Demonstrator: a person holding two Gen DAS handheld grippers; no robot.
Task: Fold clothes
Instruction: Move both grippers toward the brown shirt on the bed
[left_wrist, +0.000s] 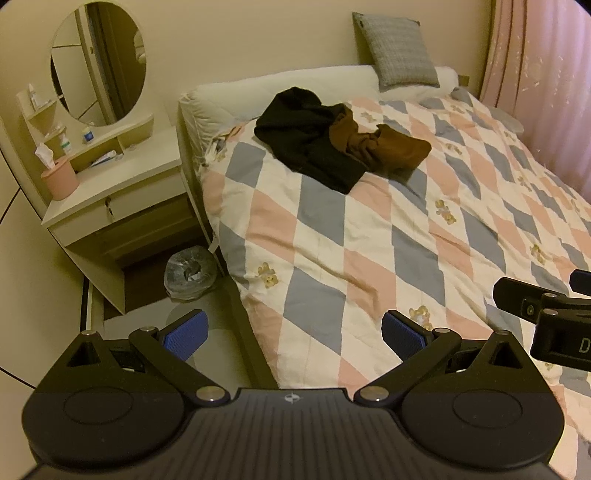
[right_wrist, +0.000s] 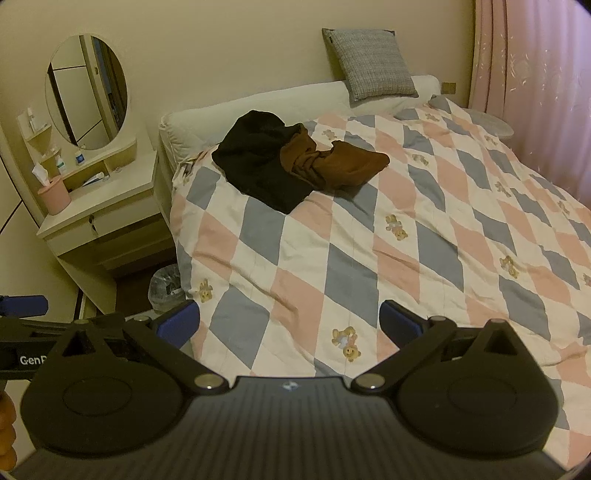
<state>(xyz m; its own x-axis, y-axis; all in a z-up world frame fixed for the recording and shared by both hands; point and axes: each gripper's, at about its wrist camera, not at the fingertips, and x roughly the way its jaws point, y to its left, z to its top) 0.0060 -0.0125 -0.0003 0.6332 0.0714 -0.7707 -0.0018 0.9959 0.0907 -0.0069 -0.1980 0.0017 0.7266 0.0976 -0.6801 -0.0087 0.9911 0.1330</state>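
Both tools hang over the near edge of the bed: the left gripper (left_wrist: 291, 334) and the right gripper (right_wrist: 288, 325) each stand spread as wide as they go, blue pads well apart, with nothing between them but the checked quilt (left_wrist: 388, 229) below. The clothes lie unfolded far up the bed toward its left side, near the white headboard (left_wrist: 280, 86): a black garment (left_wrist: 306, 140) crumpled in a heap, with a brown garment (left_wrist: 384, 147) touching its right edge and partly lapping over it. Left of the bed stands a dressing table (left_wrist: 125, 177) with an oval mirror (left_wrist: 98, 62) and a pink tissue box (left_wrist: 59, 179).
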